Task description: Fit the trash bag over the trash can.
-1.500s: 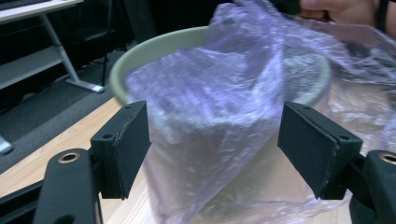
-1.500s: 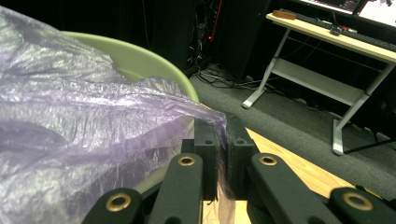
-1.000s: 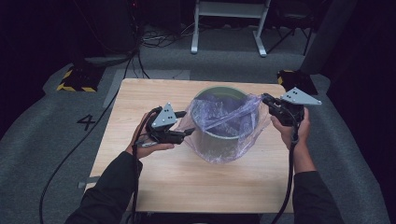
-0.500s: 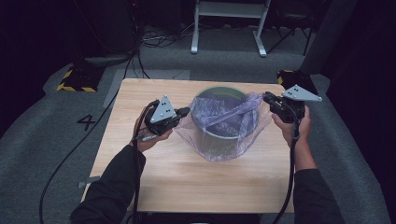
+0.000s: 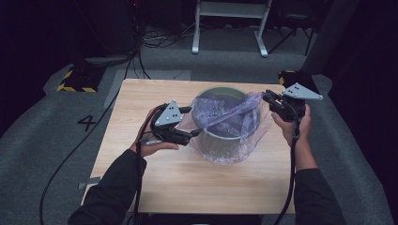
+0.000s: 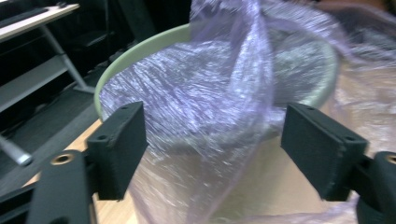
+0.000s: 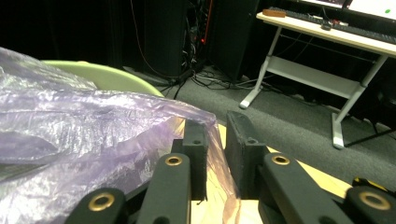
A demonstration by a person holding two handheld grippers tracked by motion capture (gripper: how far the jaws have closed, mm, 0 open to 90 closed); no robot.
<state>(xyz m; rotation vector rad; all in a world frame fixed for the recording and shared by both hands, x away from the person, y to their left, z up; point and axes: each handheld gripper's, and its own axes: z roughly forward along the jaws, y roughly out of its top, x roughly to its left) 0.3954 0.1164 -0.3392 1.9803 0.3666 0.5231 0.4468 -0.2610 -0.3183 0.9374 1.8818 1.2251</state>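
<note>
A pale green round bin (image 5: 220, 90) stands mid-table, a thin purple plastic bag (image 5: 225, 117) draped in and over it. My left gripper (image 5: 190, 122) is at the bin's left side. Its jaws have just been opening and stand wide apart (image 6: 212, 149); a fold of bag (image 6: 210, 93) hangs between them, no pad pressing on it. At the bin's right rim, my right gripper (image 5: 266, 97) has also just been opening. A narrow gap (image 7: 217, 135) shows between its pads, with the bag's edge (image 7: 84, 126) lying over one jaw and into the gap.
The wooden table (image 5: 155, 187) has bare board in front of the bin. On the grey floor behind stand a white-legged desk (image 5: 230, 28), cables, and a black-and-yellow striped block (image 5: 75, 79) at the left. Another dark object (image 5: 291, 77) sits by the table's far right corner.
My left gripper's jaws, which were close together half a second ago, now stand wide apart around the bag's left side. The right hand has stayed at the bin's right rim.
</note>
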